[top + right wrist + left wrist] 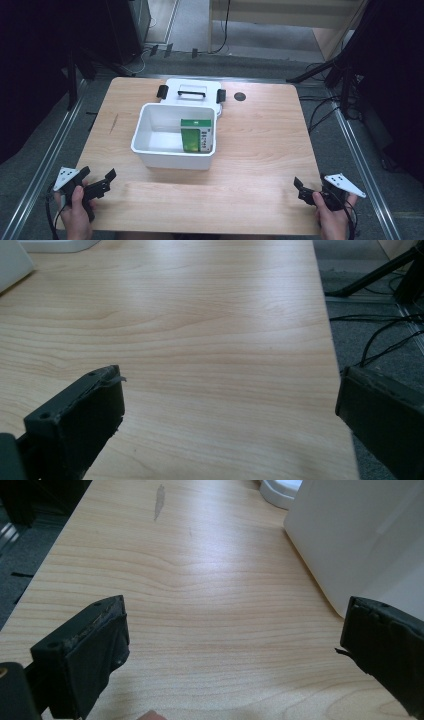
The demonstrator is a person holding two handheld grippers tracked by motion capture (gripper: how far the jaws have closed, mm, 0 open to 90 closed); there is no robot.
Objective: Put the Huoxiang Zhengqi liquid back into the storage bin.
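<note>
Both tongs, left and right, rest released at the bench corners, the white bin holding a green box ahead between them; likely a reach comes next.

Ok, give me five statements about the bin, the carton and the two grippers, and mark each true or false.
1. The green carton stands inside the white bin. True.
2. The bin's lid is snapped onto the bin. False: it lies on the table just behind the bin.
3. The left gripper is shut on the carton. False: its jaws are open, holding nothing, near the table's front left corner.
4. The right gripper is open, near the front right corner. True.
5. The carton leans against the bin's left wall. False: it sits by the right wall.
</note>
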